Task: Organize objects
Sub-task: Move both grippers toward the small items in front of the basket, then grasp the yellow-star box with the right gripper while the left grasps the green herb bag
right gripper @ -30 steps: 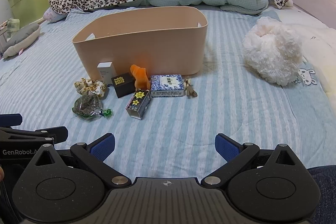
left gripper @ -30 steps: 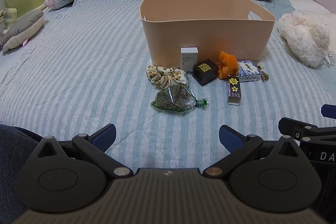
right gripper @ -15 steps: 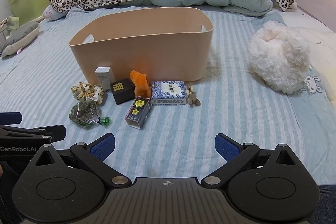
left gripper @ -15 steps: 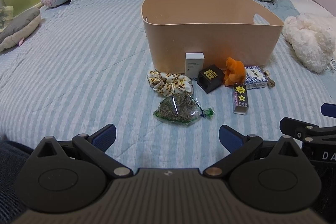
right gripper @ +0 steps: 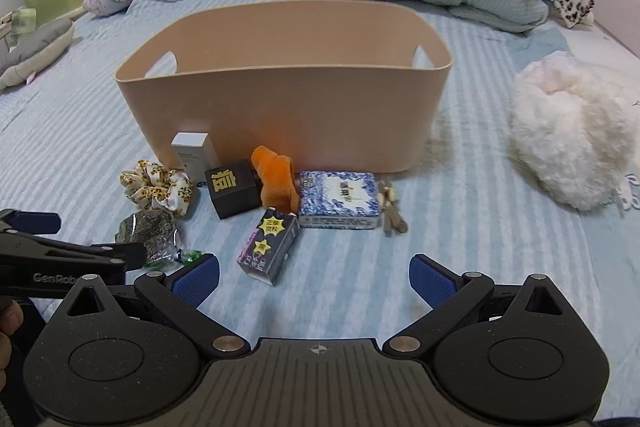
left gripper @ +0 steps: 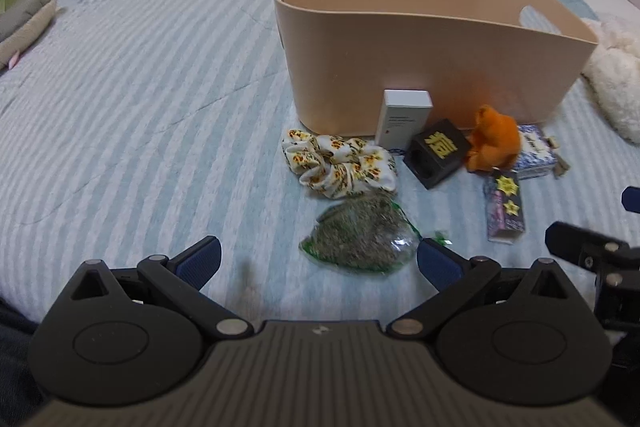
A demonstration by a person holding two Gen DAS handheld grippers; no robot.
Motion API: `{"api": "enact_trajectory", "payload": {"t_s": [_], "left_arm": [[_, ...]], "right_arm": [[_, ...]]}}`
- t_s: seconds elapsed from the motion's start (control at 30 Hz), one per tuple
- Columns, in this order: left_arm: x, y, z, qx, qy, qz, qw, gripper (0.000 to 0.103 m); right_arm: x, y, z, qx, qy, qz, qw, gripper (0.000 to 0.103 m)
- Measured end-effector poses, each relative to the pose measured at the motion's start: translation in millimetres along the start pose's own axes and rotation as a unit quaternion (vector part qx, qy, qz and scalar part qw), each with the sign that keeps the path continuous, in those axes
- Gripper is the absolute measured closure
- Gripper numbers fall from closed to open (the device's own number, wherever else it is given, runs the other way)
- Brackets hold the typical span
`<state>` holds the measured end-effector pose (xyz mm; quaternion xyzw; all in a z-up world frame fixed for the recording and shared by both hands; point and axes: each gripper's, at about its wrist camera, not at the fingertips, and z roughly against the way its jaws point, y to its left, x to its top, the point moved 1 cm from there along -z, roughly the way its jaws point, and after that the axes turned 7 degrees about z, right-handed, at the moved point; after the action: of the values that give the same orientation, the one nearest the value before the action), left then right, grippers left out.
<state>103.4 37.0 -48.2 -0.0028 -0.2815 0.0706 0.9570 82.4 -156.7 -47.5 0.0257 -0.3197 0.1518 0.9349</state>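
Now closer than before: my left gripper (left gripper: 318, 259) and right gripper (right gripper: 314, 277) gape empty; clear striped bedspread (left gripper: 140, 99) left of the bin (left gripper: 400, 67).

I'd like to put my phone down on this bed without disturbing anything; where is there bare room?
Bare striped bedding lies left of the beige bin and scrunchie, and also between the blue patterned box and the white fluffy toy. Right in front of the bin it is crowded with small items packed together.

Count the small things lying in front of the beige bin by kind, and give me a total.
Boxes: 4, white, black, blue patterned, starred
Scrunchie: 1
Herb bag: 1
Orange plush: 1
Small charm: 1
Total: 8
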Motion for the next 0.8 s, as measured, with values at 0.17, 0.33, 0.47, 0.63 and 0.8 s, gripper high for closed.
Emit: {"api": "enact_trajectory", "payload": {"t_s": [0.17,0.33,0.47,0.63,0.8], "left_arm": [[6.7,4.1,-19.4,0.0,0.016,0.005,0.9999,0.0],[4.6,9.9,-36.5,-0.008,0.029,0.017,0.9994,0.0],[3.8,12.6,-43.4,-0.017,0.03,0.024,0.9991,0.0],[-1.0,11.2,-41.4,-0.027,0.022,0.02,0.9992,0.002],[-3.8,8.4,-31.2,-0.049,0.012,0.015,0.9986,0.032]], "right_arm": [[3.1,4.3,-23.8,0.007,0.019,-0.003,1.0,0.005],[2.6,8.8,-44.0,0.019,0.029,-0.015,0.999,0.007],[2.0,12.6,-60.7,0.027,0.039,-0.021,0.999,0.018],[-1.3,12.3,-68.2,0.032,0.041,-0.03,0.998,0.037],[-6.3,14.7,-65.9,0.031,0.028,-0.026,0.999,0.048]]}}
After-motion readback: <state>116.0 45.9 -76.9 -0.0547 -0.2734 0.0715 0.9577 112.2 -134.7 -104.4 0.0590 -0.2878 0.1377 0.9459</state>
